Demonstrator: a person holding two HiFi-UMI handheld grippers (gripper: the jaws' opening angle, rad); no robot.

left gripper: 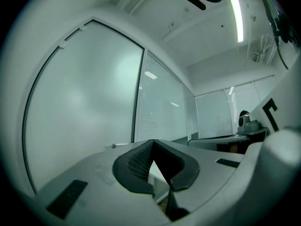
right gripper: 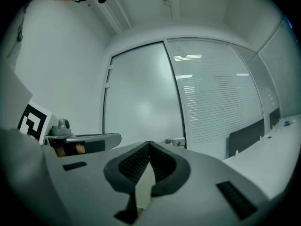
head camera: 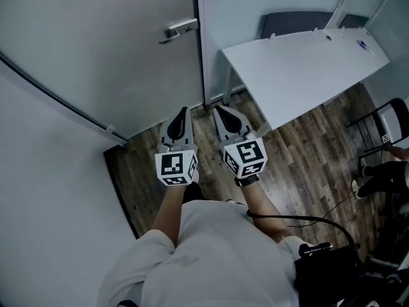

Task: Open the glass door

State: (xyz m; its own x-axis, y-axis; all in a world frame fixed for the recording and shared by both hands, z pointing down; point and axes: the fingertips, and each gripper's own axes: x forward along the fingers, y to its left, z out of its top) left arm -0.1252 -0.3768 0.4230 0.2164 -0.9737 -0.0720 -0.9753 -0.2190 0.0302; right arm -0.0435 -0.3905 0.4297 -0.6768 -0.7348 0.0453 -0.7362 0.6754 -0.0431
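A dark wood-plank floor (head camera: 300,165) carries a white desk (head camera: 307,69); a black chair (head camera: 391,121) stands near the desk's right corner.

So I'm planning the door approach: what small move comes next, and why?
Probably reach the left gripper forward toward the door handle, straight ahead of it: it and the right gripper are shut, empty, short of the glass door.

Frosted glass door (head camera: 96,50), closed, metal handle (head camera: 179,29)

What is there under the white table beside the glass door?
Under the white table only one white leg and a strip of wooden floor show. The tabletop covers everything else beneath it.
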